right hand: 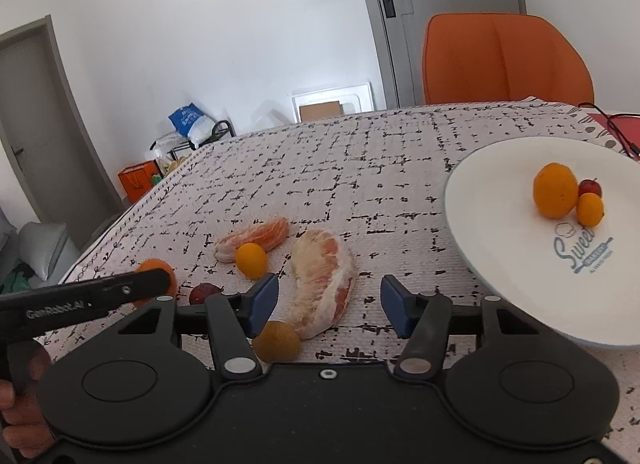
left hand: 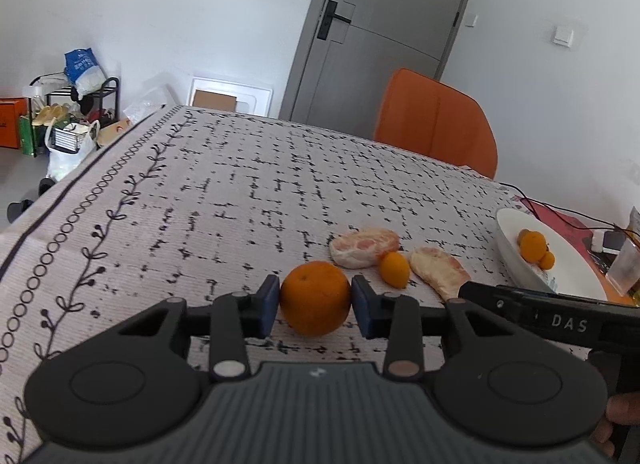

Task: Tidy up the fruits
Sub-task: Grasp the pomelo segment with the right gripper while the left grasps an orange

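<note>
1. centrally, an orange [left hand: 315, 298] sits on the bench [left hand: 240, 192] between the blue pads of the left claw [left hand: 315, 304], which touch it on both sides; it rests on the patterned cloth.
2. just beyond it to the right lie a peeled pomelo piece [left hand: 362, 247], a small kumquat [left hand: 395, 270] touching that piece, and a second peeled segment [left hand: 438, 270].
3. the right claw [right hand: 328, 304] stands partly open around the near end of that second segment [right hand: 326, 284]; its pads [right hand: 264, 298] are apart from the fruit, gripping nothing.
4. near its left pad a round brownish-yellow fruit [right hand: 277, 341] lies on the cloth, and a dark red fruit [right hand: 204, 292] sits further left.
5. at the right a white plate [right hand: 520, 264] printed "sweet" holds an orange fruit [right hand: 555, 190], a small kumquat [right hand: 590, 208] and a small red fruit [right hand: 591, 186], all touching.
6. far behind stands an orange chair [right hand: 504, 60] before a grey door [left hand: 380, 24].
</note>
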The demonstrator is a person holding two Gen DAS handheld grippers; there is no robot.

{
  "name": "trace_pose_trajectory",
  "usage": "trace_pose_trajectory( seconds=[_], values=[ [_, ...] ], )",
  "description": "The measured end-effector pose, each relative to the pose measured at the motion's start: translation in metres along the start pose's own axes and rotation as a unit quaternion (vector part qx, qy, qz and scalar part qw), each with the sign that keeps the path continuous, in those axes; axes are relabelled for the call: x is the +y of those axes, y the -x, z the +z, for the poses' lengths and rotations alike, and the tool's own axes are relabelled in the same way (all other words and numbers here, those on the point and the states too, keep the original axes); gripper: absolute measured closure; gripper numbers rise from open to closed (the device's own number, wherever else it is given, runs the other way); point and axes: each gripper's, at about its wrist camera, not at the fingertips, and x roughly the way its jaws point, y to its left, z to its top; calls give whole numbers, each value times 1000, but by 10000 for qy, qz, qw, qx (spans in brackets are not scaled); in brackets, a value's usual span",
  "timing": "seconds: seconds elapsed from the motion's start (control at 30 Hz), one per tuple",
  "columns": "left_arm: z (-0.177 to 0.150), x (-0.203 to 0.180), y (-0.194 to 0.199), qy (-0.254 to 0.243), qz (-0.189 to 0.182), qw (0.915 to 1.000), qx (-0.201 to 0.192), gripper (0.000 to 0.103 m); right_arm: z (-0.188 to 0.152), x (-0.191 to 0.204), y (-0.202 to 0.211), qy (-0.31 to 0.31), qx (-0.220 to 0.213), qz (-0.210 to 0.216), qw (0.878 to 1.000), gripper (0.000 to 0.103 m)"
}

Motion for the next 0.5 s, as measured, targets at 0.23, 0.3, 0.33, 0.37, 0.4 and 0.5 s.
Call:
trace_pose_trajectory(
  seconds=[0.23,0.3,0.33,0.37,0.4,0.5],
  values=[
    [4,10,2,38,169,9998,-33,65,1,11,-13,203,121,-91,9997,48],
    [5,13,3,46,205,9998,-45,65,1,14,-15,280,125,-136,9994,48],
    [5,14,3,54,218,9997,-47,65,1,15,-16,317,127,-158,9993,48],
    [5,15,4,60,227,9997,-49,65,1,16,-16,339,127,-172,9992,49],
    [5,16,3,65,238,9997,-51,65,2,17,-17,365,129,-194,9991,51],
    [6,16,3,74,253,9996,-45,65,2,20,-20,478,126,-275,9984,62]
  ],
)
